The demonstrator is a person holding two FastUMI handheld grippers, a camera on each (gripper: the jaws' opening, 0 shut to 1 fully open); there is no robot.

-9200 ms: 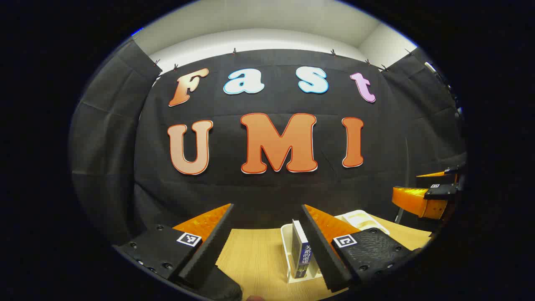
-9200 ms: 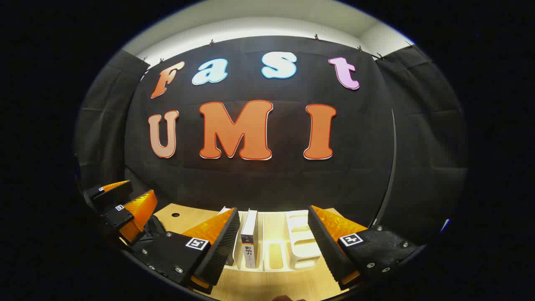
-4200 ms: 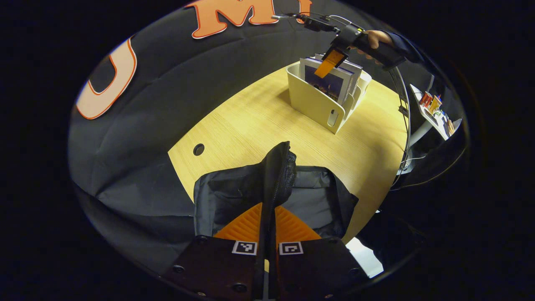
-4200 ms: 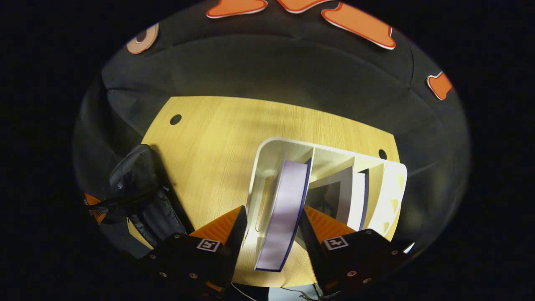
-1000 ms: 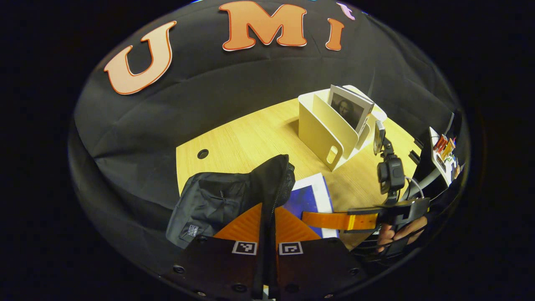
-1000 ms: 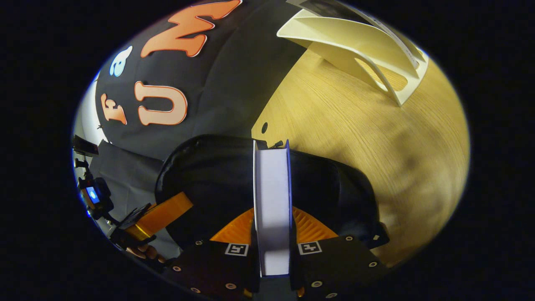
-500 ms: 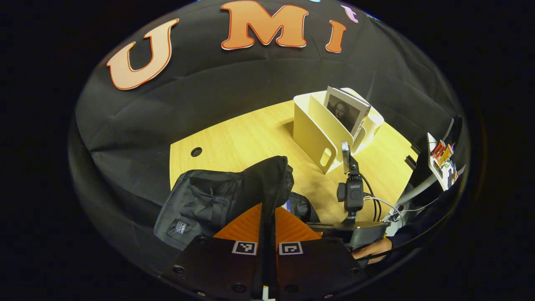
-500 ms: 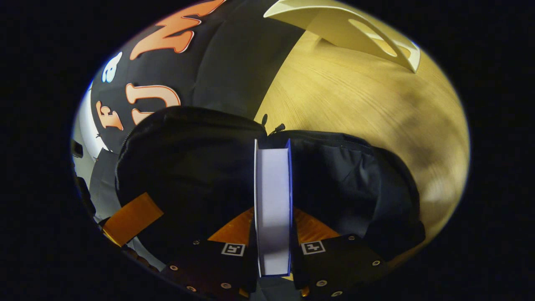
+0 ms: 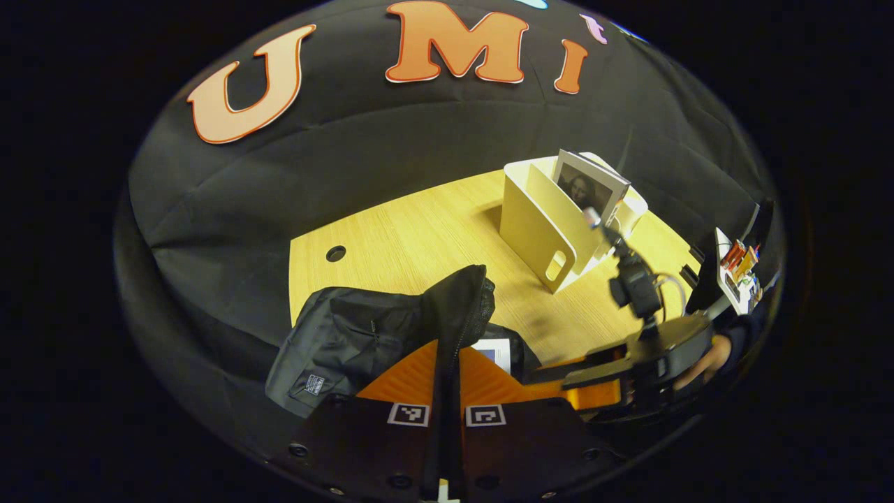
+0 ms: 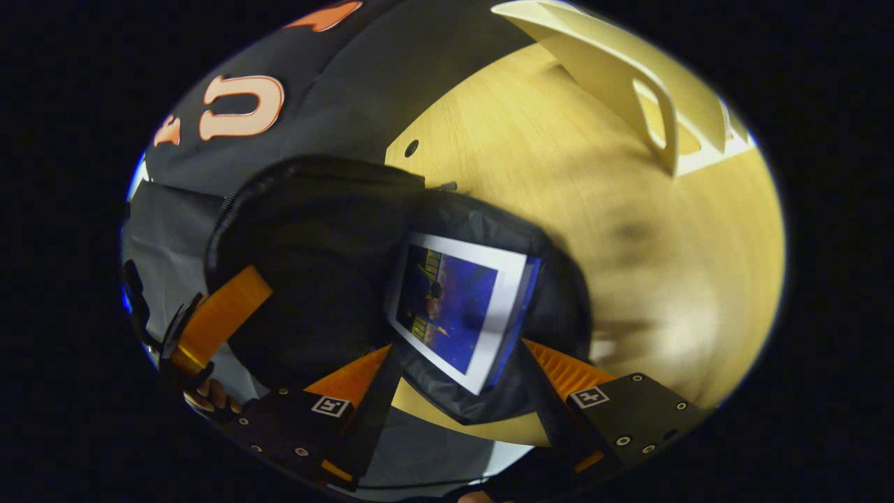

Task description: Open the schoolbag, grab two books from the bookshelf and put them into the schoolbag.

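The black schoolbag [image 10: 314, 230] lies open on the table. Its raised flap [image 9: 457, 300] is pinched in my shut left gripper [image 9: 447, 349]. A blue book with a white border [image 10: 457, 307] lies flat inside the bag, and its corner [image 9: 497, 351] peeks out beside the flap. My right gripper [image 10: 454, 384] hovers open just above the book's near end, touching nothing. From the left gripper view the right gripper [image 9: 552, 384] sits low at the right, held by a hand [image 9: 698, 360]. The cream bookshelf [image 9: 552, 223] holds a book with a portrait cover [image 9: 590, 187].
The wooden table [image 10: 559, 195] has a round cable hole [image 9: 336, 253] near its far left edge. The bookshelf [image 10: 628, 77] stands to the right of the bag. A small side shelf with coloured items [image 9: 737, 269] is beyond the table's right edge.
My right gripper has opened and let go of the blue book, which now lies flat in the bag instead of standing on edge. The left gripper still holds the flap up.
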